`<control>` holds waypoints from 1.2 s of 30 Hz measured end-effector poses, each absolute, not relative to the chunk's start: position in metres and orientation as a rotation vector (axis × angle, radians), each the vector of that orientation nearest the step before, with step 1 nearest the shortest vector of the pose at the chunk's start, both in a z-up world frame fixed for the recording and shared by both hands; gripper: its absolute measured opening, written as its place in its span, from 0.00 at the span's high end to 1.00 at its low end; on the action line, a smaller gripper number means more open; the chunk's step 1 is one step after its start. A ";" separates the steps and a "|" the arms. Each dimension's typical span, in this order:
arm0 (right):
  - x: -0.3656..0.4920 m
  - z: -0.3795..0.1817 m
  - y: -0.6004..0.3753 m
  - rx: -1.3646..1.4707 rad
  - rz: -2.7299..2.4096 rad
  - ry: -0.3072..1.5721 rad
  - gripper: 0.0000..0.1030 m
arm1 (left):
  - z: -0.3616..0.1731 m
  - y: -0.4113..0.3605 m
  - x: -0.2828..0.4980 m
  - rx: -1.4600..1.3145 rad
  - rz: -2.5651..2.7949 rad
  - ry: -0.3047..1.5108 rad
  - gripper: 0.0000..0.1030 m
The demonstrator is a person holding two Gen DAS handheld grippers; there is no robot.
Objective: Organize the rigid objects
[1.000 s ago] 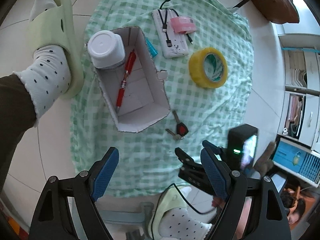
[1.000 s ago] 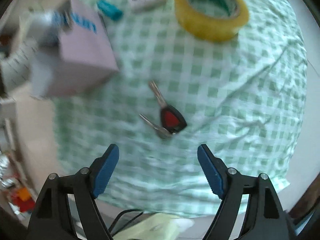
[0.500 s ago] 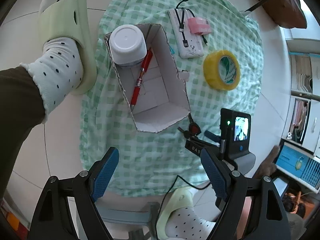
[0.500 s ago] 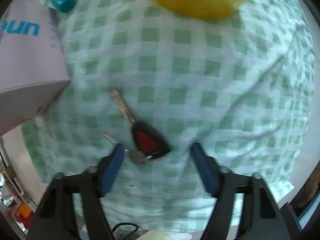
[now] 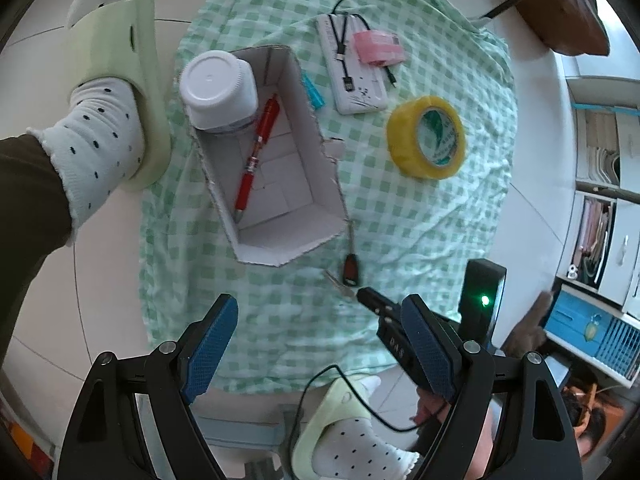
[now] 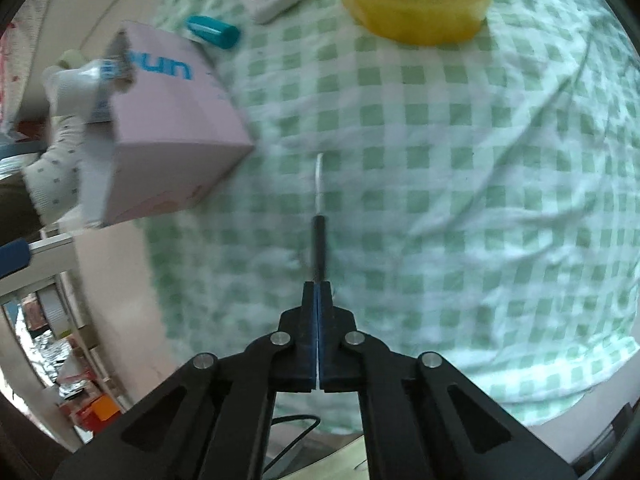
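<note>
An open white cardboard box (image 5: 276, 184) on the green checked cloth (image 5: 400, 208) holds a white-capped bottle (image 5: 218, 88) and a red pen (image 5: 256, 156). My right gripper (image 6: 318, 292) is shut on the black-and-red car key (image 6: 320, 248), seen edge-on; in the left wrist view the key (image 5: 351, 268) lies just right of the box's near corner, at the right gripper's tip (image 5: 366, 294). The box's pink side (image 6: 168, 136) is to the left. My left gripper (image 5: 316, 344) is open and empty, high above the cloth's near edge.
A yellow tape roll (image 5: 426, 142), a white power bank (image 5: 352, 68) with cable and pink packet (image 5: 378, 46), and a teal cap (image 5: 314, 94) lie on the cloth. Feet in green slippers (image 5: 120, 60) stand at the left and near edges. Shelves (image 5: 600, 160) are right.
My right gripper has closed on the key, which now stands edge-on between the fingers. The left wrist view has shifted slightly; the left gripper stays open.
</note>
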State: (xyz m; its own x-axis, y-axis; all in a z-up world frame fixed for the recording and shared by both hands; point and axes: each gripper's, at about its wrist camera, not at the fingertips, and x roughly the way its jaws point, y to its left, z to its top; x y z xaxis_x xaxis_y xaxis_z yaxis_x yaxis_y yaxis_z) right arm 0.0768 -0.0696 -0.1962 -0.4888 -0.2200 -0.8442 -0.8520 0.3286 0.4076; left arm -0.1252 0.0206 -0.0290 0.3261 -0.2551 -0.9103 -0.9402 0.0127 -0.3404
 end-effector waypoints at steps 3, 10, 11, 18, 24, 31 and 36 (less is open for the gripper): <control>0.087 -0.167 -0.074 -0.872 1.217 1.909 0.98 | -0.032 0.021 -0.119 -1.514 0.752 1.148 0.19; 0.083 -0.129 -0.064 -0.829 1.204 1.886 0.91 | -0.038 0.021 -0.114 -1.533 0.757 1.153 0.19; 0.081 -0.140 -0.067 -0.872 1.163 1.868 0.80 | -0.037 0.020 -0.115 -1.530 0.757 1.156 0.19; 0.052 -0.208 -0.071 -1.070 1.007 1.840 0.45 | -0.036 0.017 -0.124 -1.503 0.787 1.205 0.19; 0.038 -0.230 -0.043 -1.177 1.056 1.743 0.45 | -0.030 0.019 -0.128 -1.461 0.794 1.205 0.19; 0.033 -0.242 -0.041 -1.287 1.068 1.675 0.69 | -0.027 0.019 -0.129 -1.450 0.809 1.217 0.19; 0.058 -0.221 -0.063 -1.105 1.124 1.795 0.69 | -0.029 0.021 -0.120 -1.426 0.797 1.225 0.19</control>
State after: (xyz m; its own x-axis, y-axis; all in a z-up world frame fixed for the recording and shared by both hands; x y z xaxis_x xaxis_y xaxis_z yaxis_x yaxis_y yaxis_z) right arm 0.0580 -0.0628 -0.2209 -0.3594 -0.2793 -0.8904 -0.9230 0.2469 0.2951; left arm -0.1199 0.0210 -0.0286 0.2553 -0.2609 -0.9310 -0.9569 0.0695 -0.2819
